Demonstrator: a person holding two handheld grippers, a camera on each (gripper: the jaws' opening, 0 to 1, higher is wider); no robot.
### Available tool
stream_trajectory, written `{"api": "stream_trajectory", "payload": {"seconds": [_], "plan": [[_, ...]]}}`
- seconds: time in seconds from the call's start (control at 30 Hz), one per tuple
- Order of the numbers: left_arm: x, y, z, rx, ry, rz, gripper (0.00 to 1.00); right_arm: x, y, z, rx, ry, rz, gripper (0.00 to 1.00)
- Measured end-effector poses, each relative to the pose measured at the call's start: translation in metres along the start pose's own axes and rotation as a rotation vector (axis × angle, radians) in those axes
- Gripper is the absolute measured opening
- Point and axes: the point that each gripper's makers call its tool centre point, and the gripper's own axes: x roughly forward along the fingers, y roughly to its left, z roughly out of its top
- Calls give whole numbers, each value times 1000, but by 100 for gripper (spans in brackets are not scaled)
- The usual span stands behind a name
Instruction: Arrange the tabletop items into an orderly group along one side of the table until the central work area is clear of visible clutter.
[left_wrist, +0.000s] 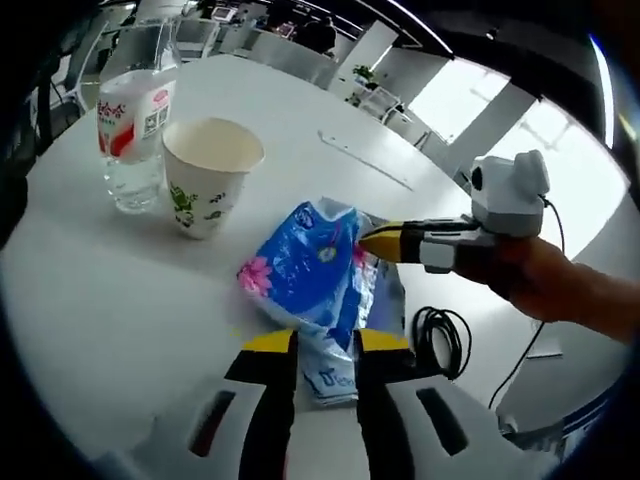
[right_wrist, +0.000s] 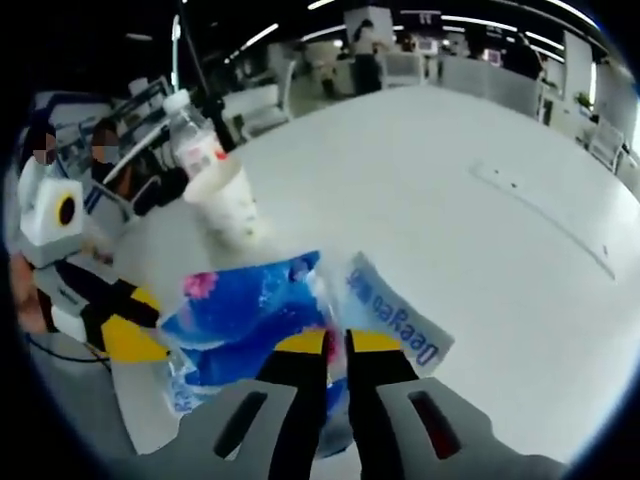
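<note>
Bottle (left_wrist: 135, 120): I see its cap cut off by the view's edge.
Tissue pack (right_wrist: 255, 320): lower end hidden behind my jaws.
Cup (right_wrist: 228, 205): blurred.

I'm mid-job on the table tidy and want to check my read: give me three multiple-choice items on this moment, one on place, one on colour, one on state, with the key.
1. Where does the paper cup stand?
A. beside the water bottle
B. on the blue packet
C. at the black cable

2. What is the main colour of the tissue packet?
A. green
B. blue
C. red

3. What is the left gripper doing?
A. open above the cup
B. shut on the bottle
C. shut on the tissue packet

Key: 1 A, cup and bottle stand side by side on the white table. 2 B, its wrapper is blue with a pink flower. 3 C, its jaws pinch the packet's edge; the right gripper grips it too.
</note>
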Motion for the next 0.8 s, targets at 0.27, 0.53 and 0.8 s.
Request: {"api": "stream_trajectory", "payload": {"seconds": [0.27, 0.53, 0.8], "plan": [[0, 9, 0, 6, -5, 27, 0, -10, -4, -9, 16, -13, -3, 0], [-4, 6, 8, 26, -14, 29, 0, -26, -4, -14, 43, -44, -24, 0], [-6, -5, 18, 88, -17, 18, 0, -52, -5, -22, 126, -117, -65, 0]]}}
